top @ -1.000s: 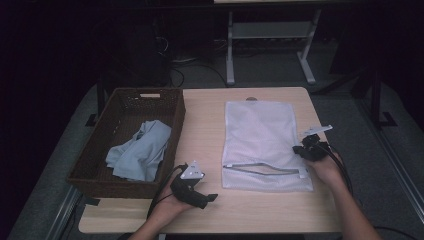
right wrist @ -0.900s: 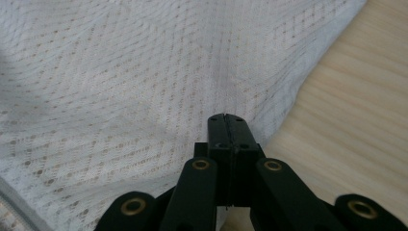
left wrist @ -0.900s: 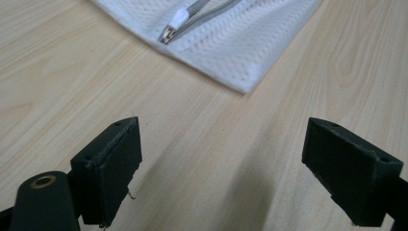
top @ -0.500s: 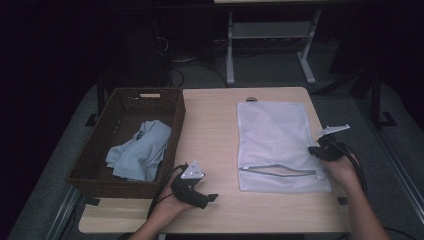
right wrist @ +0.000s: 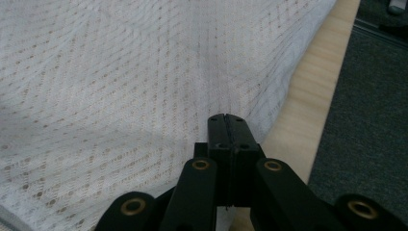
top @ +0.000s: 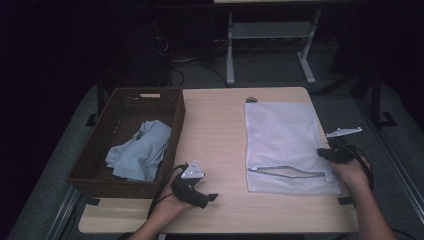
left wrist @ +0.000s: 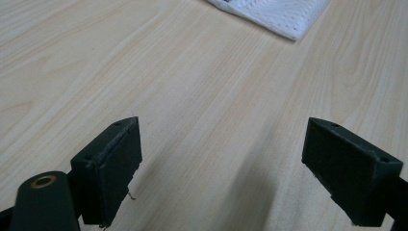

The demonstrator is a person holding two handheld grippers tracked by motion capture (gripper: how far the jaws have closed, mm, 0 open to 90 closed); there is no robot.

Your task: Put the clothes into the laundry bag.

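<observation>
A white mesh bag (top: pixel 285 135) lies flat on the right half of the wooden table (top: pixel 215 125), its zipper (top: pixel 287 172) near the front end. My right gripper (top: pixel 324 153) is at the bag's right edge, shut on the mesh. In the right gripper view the closed jaws (right wrist: pixel 226 121) pinch the fabric, and the mesh bag (right wrist: pixel 120 72) puckers toward them. My left gripper (top: pixel 209 198) rests near the table's front, left of the bag. Its jaws stand open (left wrist: pixel 221 168) over bare wood, with a corner of the mesh bag (left wrist: pixel 279 14) farther off.
A dark wicker basket (top: pixel 125 97) sits at the table's left with a light blue cloth (top: pixel 140 155) inside. The table's right edge (right wrist: pixel 308 96) runs close beside the right gripper, with grey floor (right wrist: pixel 365 110) beyond. A white stand (top: pixel 270 35) is behind the table.
My right gripper has moved to the right, and the mesh bag has slid right across the table with it. The left gripper has stayed where it was.
</observation>
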